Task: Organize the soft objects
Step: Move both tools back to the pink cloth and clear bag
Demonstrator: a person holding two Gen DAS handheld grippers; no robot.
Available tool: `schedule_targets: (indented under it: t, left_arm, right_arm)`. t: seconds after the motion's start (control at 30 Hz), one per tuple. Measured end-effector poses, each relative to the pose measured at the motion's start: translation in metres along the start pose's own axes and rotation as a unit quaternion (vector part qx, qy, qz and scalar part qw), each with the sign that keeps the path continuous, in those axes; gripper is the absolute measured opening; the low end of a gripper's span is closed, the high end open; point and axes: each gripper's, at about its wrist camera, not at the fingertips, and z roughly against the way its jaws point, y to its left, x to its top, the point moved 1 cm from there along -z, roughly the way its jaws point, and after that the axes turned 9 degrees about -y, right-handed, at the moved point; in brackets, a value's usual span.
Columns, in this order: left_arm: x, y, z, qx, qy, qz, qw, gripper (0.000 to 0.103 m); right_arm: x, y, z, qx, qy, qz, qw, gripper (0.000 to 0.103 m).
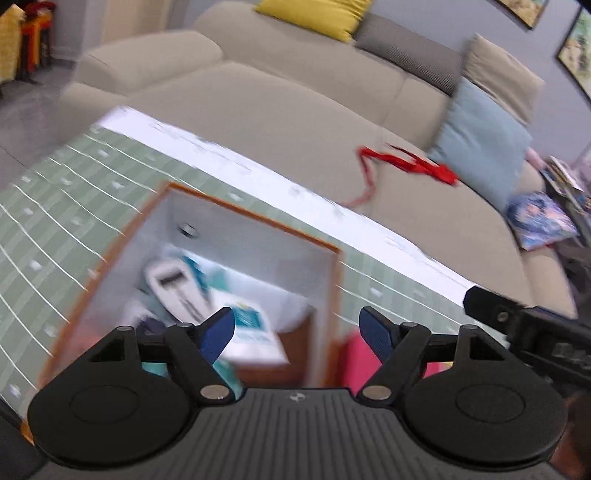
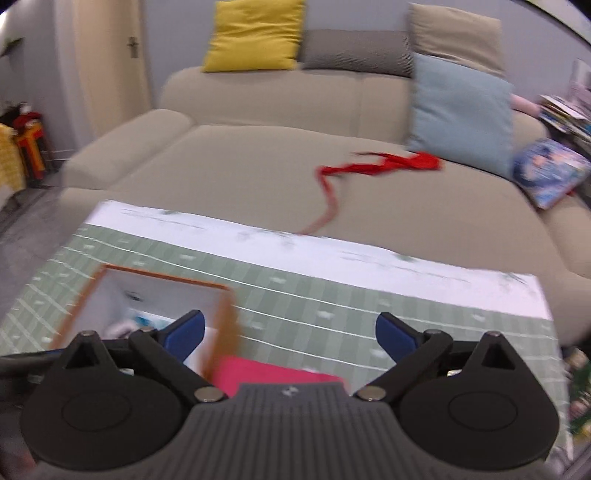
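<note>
An orange-rimmed box point(image 1: 258, 218) with white walls stands on the green checked tablecloth point(image 1: 74, 192) and holds several white and teal packets point(image 1: 177, 284). My left gripper point(image 1: 297, 334) is open and empty above the box's near right corner. A pink soft item point(image 2: 273, 374) lies on the cloth beside the box point(image 2: 159, 277), just under my right gripper point(image 2: 290, 334), which is open and empty. The pink item also shows in the left wrist view point(image 1: 354, 362). A red ribbon-like cloth point(image 2: 384, 166) lies on the beige sofa point(image 2: 240, 166).
On the sofa are a yellow cushion point(image 2: 255, 35), a grey cushion point(image 2: 356, 51), a light blue cushion point(image 2: 460, 110) and a blue printed item point(image 2: 550, 170). The right gripper's body point(image 1: 532, 332) shows at the left view's right edge. Both views are motion-blurred.
</note>
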Motion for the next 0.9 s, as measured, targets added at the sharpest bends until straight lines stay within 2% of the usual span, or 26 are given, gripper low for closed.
schedule_targets:
  t: [0.1,0.2,0.37,0.43,0.53,0.73,0.9]
  left_arm:
    - [-0.009,-0.021,0.006,-0.04,0.037,0.003,0.9985,0.09]
    - [-0.02,-0.046,0.007,-0.073,0.069,-0.024,0.9947,0.09]
    - [-0.046,-0.084,0.007,-0.089,0.089,-0.08,0.9888,0.089]
    - [-0.054,-0.095,0.002,-0.104,0.11,-0.082,0.985,0.088]
    - [-0.065,-0.109,-0.004,-0.124,0.142,-0.08,0.9788,0.088]
    - [-0.082,-0.146,-0.014,-0.119,0.159,-0.112,0.9736,0.088]
    - [-0.1,-0.183,-0.024,-0.115,0.155,-0.157,0.9685,0.088]
  right_arm:
    - [-0.016,-0.043,-0.004,-0.03,0.024,-0.018,0.999,0.097]
    - [-0.039,-0.093,-0.016,-0.062,0.06,-0.057,0.995,0.097]
    - [-0.084,-0.159,-0.044,-0.109,0.118,-0.117,0.98,0.094]
    - [-0.101,-0.174,-0.054,-0.12,0.136,-0.137,0.974,0.087]
    - [-0.127,-0.195,-0.069,-0.125,0.157,-0.165,0.965,0.078]
    - [-0.16,-0.219,-0.084,-0.121,0.18,-0.186,0.958,0.06]
    - [-0.169,-0.232,-0.087,-0.1,0.174,-0.197,0.96,0.059]
